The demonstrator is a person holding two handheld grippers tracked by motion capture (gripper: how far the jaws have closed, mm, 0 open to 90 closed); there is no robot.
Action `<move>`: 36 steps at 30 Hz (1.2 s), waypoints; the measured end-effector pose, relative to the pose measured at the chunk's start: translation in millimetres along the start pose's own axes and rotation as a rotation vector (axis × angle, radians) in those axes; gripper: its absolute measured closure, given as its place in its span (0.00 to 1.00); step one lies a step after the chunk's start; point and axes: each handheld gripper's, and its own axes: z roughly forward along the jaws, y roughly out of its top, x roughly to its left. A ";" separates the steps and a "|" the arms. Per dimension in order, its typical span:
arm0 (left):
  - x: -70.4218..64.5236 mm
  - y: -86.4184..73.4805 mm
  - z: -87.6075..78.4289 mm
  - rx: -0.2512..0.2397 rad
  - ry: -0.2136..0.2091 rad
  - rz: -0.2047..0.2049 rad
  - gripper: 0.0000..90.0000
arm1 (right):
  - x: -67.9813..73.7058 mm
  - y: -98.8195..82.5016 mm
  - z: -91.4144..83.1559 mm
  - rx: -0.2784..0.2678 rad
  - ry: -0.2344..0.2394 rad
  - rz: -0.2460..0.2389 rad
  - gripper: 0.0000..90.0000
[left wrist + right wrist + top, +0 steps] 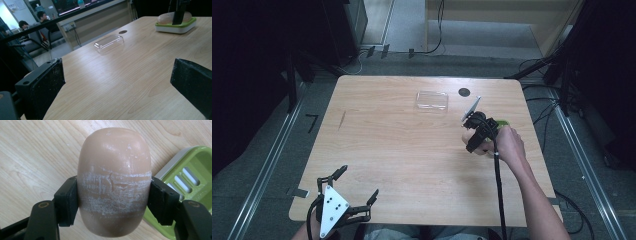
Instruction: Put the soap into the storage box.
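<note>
A tan oval soap bar (113,157) with white scuffed bands is clamped across its middle by my right gripper (113,200), which is shut on it. A green and white soap dish (192,175) with slots lies just right of the soap in the right gripper view. From above, the right gripper (474,135) is at the table's right side beside the dish (499,122). The left gripper view shows the soap (166,18) low over the dish (175,27); I cannot tell if they touch. My left gripper (358,182) rests open at the near left corner, with bare table between its fingers (47,87).
A clear plastic lid (432,100) lies upside down at the far middle of the wooden table (402,150), next to a round black spot (464,92). Cables and metal rails run along the floor on both sides. Beyond the table, people sit behind a railing (22,25).
</note>
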 end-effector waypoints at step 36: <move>0.1 -0.1 -0.4 0.001 0.003 -0.002 0.00 | -38.3 -12.7 -2.3 -0.059 -0.016 0.105 0.37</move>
